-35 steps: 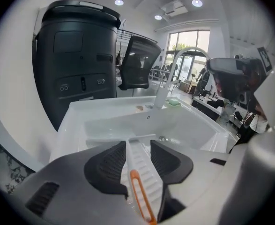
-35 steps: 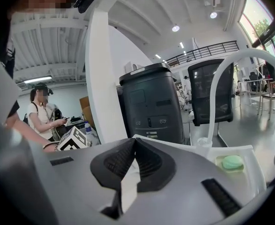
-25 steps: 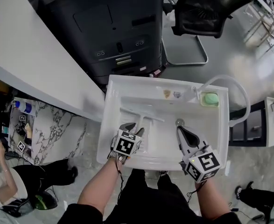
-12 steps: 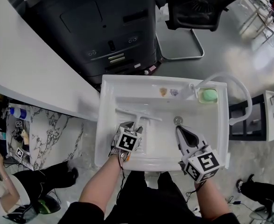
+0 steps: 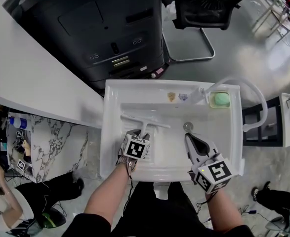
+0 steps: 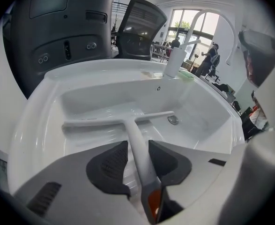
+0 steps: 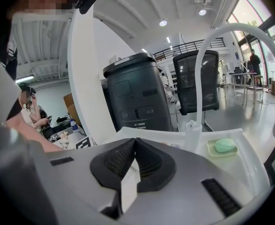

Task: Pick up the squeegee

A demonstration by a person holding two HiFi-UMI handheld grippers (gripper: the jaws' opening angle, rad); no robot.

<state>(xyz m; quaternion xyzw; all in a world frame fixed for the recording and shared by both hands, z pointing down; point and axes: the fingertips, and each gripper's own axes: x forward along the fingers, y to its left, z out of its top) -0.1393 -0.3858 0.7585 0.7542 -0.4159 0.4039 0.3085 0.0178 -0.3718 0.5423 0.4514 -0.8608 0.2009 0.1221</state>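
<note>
A white squeegee lies in the white sink, blade across the far left part, handle pointing toward me. In the left gripper view its handle runs between the two dark pads. My left gripper is tilted down over the handle; its jaws have just been closing and stand close on both sides without clearly pressing. My right gripper hovers over the sink's right half near the drain, shut and empty.
A green soap lies in a dish at the sink's back right corner beside a white curved faucet hose. Behind the sink stand a black machine and a black chair. A white counter runs at the left.
My left gripper has sunk into the sink and slid forward over the squeegee handle, and its jaws have narrowed around it. The right gripper has stayed in place.
</note>
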